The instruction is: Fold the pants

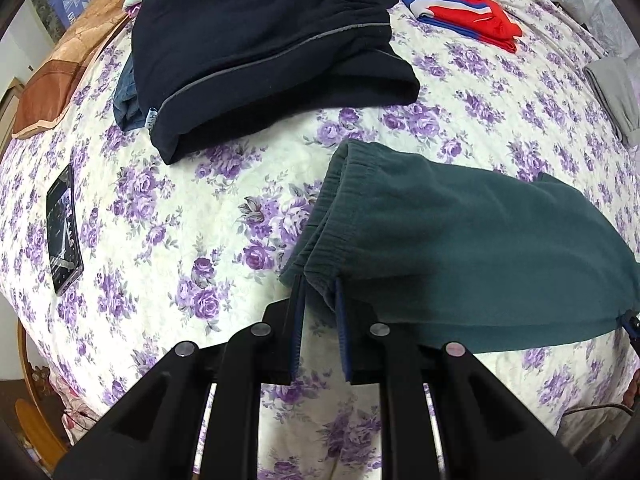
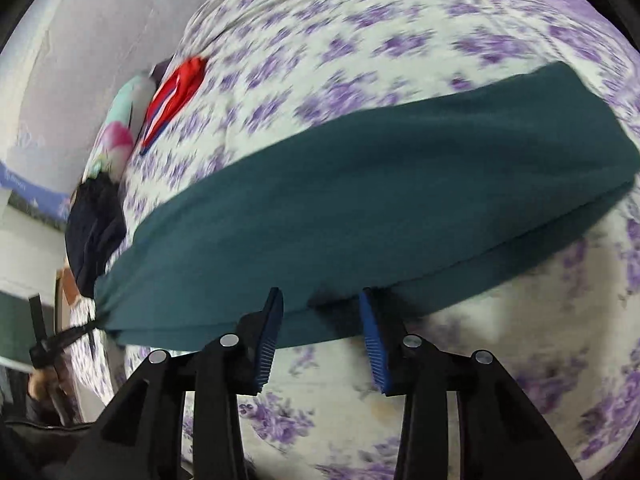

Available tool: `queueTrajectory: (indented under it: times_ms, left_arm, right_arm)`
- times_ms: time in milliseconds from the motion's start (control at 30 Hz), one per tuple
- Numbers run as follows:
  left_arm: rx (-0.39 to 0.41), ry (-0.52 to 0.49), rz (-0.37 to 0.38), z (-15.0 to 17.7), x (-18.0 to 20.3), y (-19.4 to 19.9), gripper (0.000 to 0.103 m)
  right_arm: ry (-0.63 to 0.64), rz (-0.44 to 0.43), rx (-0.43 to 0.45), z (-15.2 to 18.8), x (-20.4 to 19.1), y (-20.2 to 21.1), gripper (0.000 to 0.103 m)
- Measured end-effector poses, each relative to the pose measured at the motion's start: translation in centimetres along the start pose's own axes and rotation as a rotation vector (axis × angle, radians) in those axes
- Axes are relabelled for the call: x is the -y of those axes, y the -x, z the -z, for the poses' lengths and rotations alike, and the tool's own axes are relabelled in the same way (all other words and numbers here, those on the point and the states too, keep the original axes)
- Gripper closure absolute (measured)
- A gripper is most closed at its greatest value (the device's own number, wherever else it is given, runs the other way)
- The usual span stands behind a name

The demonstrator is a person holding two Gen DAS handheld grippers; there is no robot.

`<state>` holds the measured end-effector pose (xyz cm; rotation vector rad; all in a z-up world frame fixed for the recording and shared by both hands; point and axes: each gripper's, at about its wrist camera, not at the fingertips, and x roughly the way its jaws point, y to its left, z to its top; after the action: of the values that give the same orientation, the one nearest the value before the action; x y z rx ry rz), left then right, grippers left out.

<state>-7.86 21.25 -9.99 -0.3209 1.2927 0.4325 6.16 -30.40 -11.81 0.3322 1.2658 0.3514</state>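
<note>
Teal pants [image 1: 460, 248] lie on the floral bed [image 1: 200, 220]; left gripper [image 1: 318, 284] fingers clamped on the waistband, right gripper [image 2: 320, 300] fingers apart at the edge.

Left black plastic two-finger gripper [image 1: 319, 300]: angular ribbed frame, four round silver pivot pins, blue ridged rubber finger pads [image 1: 340, 312]. Right black plastic two-finger gripper [image 2: 320, 312]: identical frame and pins, brighter blue ridged pads [image 2: 372, 332].

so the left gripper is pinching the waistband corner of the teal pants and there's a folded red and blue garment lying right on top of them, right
Not quite. The left gripper does pinch the waistband corner of the teal pants, but the red and blue garment lies apart from them, farther back on the floral bedspread, as the left wrist view shows.
</note>
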Motion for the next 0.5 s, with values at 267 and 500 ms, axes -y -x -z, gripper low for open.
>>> queueTrajectory:
  times_ms: [267, 500]
  left_arm:
    - [-0.009, -0.016, -0.007, -0.3, 0.2, -0.6, 0.088]
    - [0.001, -0.154, -0.079, -0.1, 1.2, -0.4, 0.065]
  right_arm:
    - [0.006, 0.023, -0.023, 0.2, -1.7, -1.4, 0.064]
    - [0.335, 0.268, 0.028, 0.5, -5.4, 0.4, 0.054]
